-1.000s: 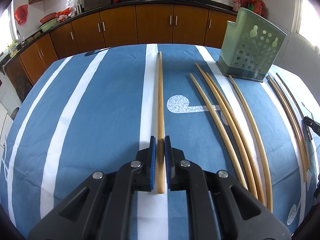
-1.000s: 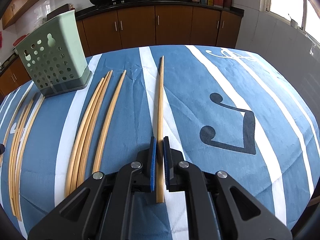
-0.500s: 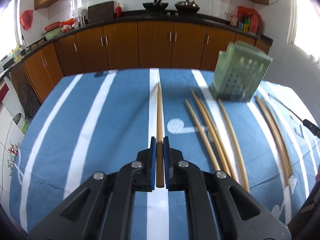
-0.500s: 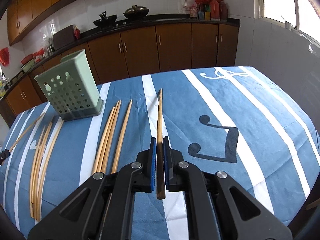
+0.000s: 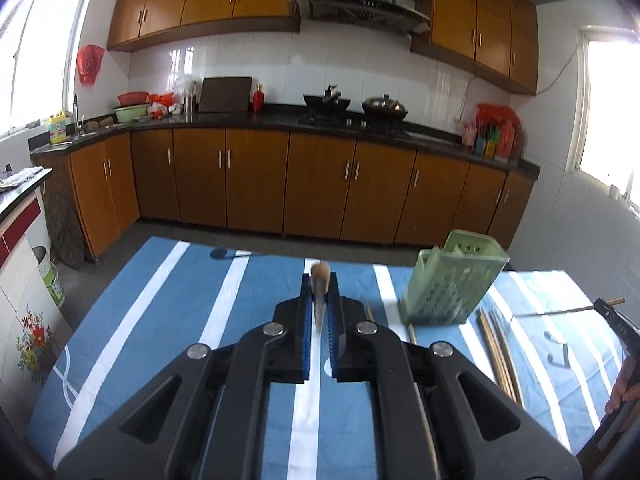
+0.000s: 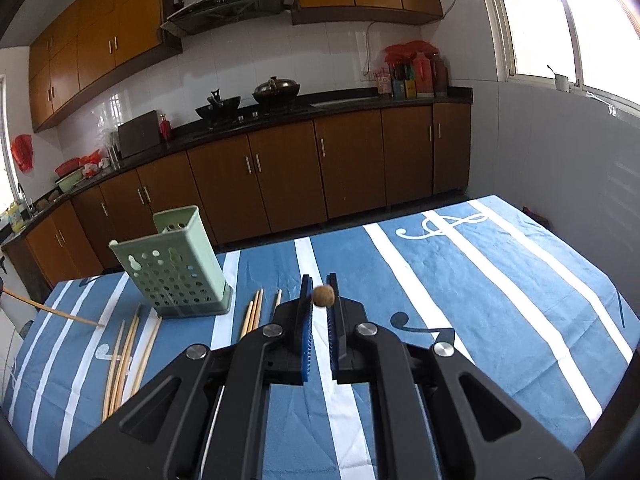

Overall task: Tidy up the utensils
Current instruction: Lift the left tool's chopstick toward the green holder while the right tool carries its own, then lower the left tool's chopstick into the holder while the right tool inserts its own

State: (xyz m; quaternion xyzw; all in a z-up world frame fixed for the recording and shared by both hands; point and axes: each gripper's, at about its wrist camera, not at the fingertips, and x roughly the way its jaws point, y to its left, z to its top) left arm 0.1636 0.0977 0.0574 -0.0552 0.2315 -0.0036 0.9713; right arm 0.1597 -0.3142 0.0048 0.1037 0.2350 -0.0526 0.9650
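above the blue cloth with white stripes (image 5: 160, 320), the left gripper (image 5: 320, 300) is pinched on a wooden chopstick (image 5: 320, 276), which points almost straight at the camera, so that mostly its blurred round end shows between the blue pads (image 5: 307, 312). in the right wrist view the right gripper (image 6: 319, 304) likewise pinches a second chopstick (image 6: 323, 295), seen end-on as a small brown disc between its pads (image 6: 306, 320). a pale green perforated utensil holder (image 6: 176, 268) stands on the cloth, to the left of the right gripper and to the right of the left one (image 5: 452, 284). loose chopsticks (image 6: 128, 356) lie flat on the cloth near the holder's base, with a few more (image 6: 254, 312) between the holder and the right gripper. at the right edge of the left view, the other gripper's tip with its chopstick (image 5: 568, 311) shows above the cloth, with part of a hand (image 5: 624, 388) below it. brown kitchen cabinets (image 5: 320, 184) and a dark counter (image 5: 280, 122) stand behind the table.
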